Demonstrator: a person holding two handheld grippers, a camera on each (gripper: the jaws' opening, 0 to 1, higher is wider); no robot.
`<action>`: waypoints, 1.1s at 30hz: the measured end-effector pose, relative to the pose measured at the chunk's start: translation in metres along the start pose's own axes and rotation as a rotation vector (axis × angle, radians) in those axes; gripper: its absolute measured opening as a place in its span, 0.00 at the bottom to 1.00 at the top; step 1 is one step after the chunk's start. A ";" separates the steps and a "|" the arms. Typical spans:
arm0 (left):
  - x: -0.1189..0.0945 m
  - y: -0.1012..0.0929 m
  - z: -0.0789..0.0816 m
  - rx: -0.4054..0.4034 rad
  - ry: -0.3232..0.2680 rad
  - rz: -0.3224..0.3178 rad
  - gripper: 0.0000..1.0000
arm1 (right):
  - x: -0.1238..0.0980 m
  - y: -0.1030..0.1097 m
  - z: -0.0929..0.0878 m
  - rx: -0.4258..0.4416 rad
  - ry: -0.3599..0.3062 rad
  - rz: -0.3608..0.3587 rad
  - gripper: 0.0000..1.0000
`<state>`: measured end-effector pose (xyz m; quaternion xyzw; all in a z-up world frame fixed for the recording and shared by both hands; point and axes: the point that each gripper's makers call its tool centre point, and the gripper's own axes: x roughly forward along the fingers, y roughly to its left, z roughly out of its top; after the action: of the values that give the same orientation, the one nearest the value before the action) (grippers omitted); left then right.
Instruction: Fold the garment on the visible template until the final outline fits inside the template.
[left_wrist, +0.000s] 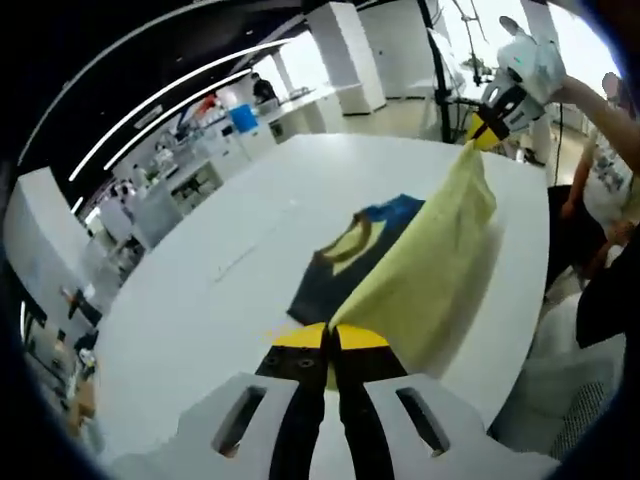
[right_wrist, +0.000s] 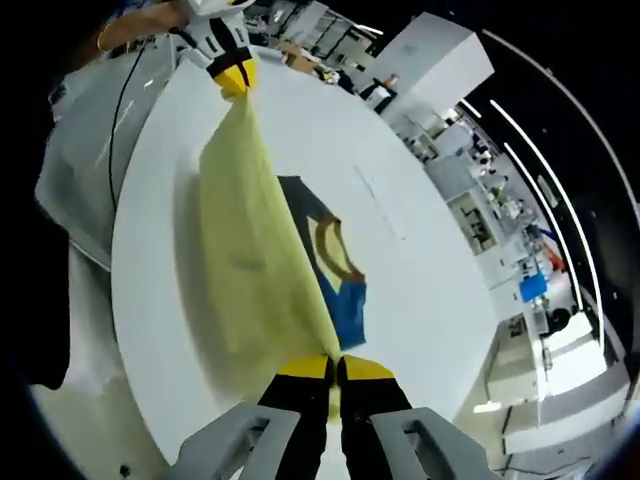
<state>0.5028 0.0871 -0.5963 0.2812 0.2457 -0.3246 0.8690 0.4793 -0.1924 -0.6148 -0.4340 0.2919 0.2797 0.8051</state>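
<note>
1. My left gripper (left_wrist: 330, 340) has its jaws pinched closed on one edge of the garment (left_wrist: 420, 270).
2. My right gripper (right_wrist: 335, 368) clamps the other end.
3. Its yellow part stretches between both jaws, lifted above the white table (left_wrist: 200, 300); the blue and dark part lies on the table beyond.

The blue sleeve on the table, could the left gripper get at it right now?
Probably not: the left gripper is shut on the lifted yellow garment, which partly drapes over the blue sleeve.
</note>
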 end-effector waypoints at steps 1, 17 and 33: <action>0.001 0.002 0.003 -0.009 -0.005 0.005 0.00 | 0.001 -0.003 0.001 0.003 -0.001 -0.010 0.00; 0.024 0.038 0.034 0.022 -0.096 0.106 0.00 | 0.014 -0.047 0.012 0.014 -0.032 -0.145 0.00; 0.095 0.067 0.025 0.039 -0.058 0.098 0.00 | 0.083 -0.076 0.007 0.044 -0.015 -0.160 0.00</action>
<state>0.6192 0.0726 -0.6137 0.3004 0.2001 -0.2945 0.8849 0.5901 -0.2055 -0.6299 -0.4360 0.2561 0.2113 0.8365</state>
